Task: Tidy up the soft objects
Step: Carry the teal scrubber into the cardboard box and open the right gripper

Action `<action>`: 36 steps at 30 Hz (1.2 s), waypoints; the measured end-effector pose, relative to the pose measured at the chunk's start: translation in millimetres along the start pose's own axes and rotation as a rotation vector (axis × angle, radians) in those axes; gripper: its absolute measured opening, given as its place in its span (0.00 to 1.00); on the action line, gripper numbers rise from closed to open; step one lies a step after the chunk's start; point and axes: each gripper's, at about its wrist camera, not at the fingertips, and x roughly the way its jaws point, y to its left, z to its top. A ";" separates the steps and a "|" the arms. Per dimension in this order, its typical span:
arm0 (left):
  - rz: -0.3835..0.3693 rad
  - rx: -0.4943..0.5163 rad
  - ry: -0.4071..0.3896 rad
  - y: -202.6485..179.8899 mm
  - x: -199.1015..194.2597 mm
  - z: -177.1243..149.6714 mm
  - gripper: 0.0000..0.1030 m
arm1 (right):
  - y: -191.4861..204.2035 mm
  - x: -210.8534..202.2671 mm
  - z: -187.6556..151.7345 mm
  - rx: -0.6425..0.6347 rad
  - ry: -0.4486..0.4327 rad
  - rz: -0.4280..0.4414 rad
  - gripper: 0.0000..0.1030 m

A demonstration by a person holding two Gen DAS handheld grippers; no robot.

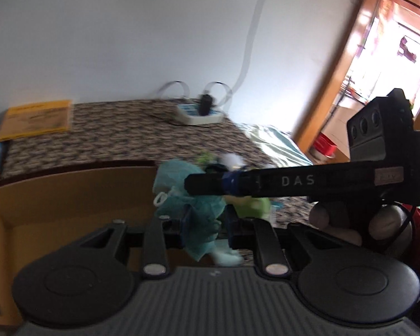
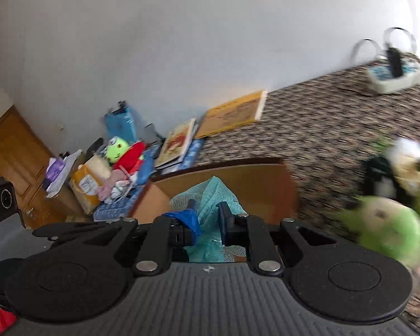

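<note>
Both grippers hold one teal mesh cloth (image 1: 194, 210) above the edge of an open cardboard box (image 1: 70, 196). My left gripper (image 1: 205, 224) is shut on its lower part. My right gripper (image 2: 207, 221) is shut on the same cloth (image 2: 210, 196); its finger crosses the left wrist view (image 1: 224, 185). The box also shows in the right wrist view (image 2: 254, 184). A green plush toy (image 2: 389, 229) and a black-and-white plush (image 2: 397, 170) lie on the patterned bed cover (image 2: 322, 128), right of the box.
A yellow flat box (image 1: 36, 119) and a white power strip with a black plug (image 1: 200, 112) lie by the wall. Books (image 2: 179, 142) and a heap of toys and bags (image 2: 112, 165) sit left of the box. A wooden door frame (image 1: 336, 64) stands at right.
</note>
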 end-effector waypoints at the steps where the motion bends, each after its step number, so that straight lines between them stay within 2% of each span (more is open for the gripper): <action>1: 0.014 -0.009 0.000 11.0 -4.3 -0.2 0.16 | 8.1 9.7 1.0 -0.007 0.003 0.011 0.00; 6: 0.075 -0.041 0.015 59.8 -19.0 -1.7 0.16 | 35.9 51.3 2.2 -0.033 0.023 0.030 0.00; 11: 0.145 -0.040 0.056 94.9 -12.4 -1.0 0.16 | 54.1 91.7 4.4 -0.053 0.035 0.021 0.00; 22: 0.400 -0.051 0.178 157.1 31.8 -4.8 0.16 | 52.4 181.0 -1.0 0.011 0.134 -0.052 0.00; 27: 0.538 -0.033 0.218 171.9 45.5 -14.0 0.17 | 53.4 200.5 -5.6 0.023 0.141 -0.059 0.00; 30: 0.595 -0.039 0.226 180.2 50.3 -18.2 0.17 | 54.6 200.4 -7.2 -0.002 0.120 -0.069 0.05; 32: 0.623 -0.033 0.226 183.1 52.8 -20.9 0.23 | 53.8 200.0 -8.4 -0.016 0.114 -0.075 0.05; 33: 0.638 -0.032 0.226 184.5 53.9 -22.1 0.33 | 52.3 198.6 -8.8 -0.011 0.109 -0.074 0.06; 34: 0.644 -0.033 0.229 185.2 54.6 -23.1 0.37 | 50.0 197.2 -8.6 0.001 0.102 -0.070 0.06; 36: 0.646 -0.038 0.232 186.0 55.4 -24.5 0.39 | 46.3 193.1 -7.5 0.022 0.080 -0.067 0.06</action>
